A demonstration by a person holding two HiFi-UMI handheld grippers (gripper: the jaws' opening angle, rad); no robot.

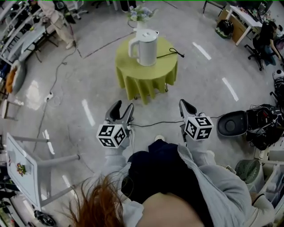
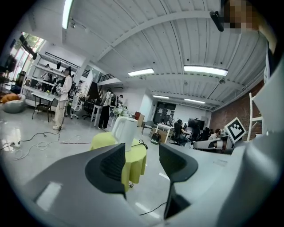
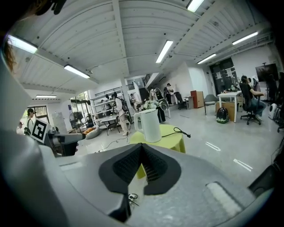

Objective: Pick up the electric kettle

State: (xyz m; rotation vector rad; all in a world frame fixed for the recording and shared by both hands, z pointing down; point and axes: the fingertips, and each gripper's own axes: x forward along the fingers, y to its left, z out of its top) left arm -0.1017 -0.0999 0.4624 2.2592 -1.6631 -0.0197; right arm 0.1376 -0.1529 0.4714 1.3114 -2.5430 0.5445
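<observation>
The white electric kettle (image 1: 144,46) stood on a round, green-clothed counter (image 1: 133,75), its cord (image 1: 172,54) lying loose beside it; a lift could snag that cord and tip the kettle. Well short of it, the left gripper (image 1: 121,110) was held forward with jaws wide and empty, the right gripper (image 1: 185,106) alongside, jaws closed on nothing

Kettle (image 2: 126,133): in the left gripper view its base is hidden behind one jaw of the left claw (image 2: 142,148).
Counter (image 3: 171,138): in the right gripper view its near side is covered by the right claw (image 3: 142,147).
Flowers (image 1: 141,13): top centre of the head view, blurred; their holder, possibly a vase, sits mostly behind the kettle.
White frame (image 1: 22,170): lower left, cut by the edge.
People (image 2: 64,95): far left, too small for detail.
</observation>
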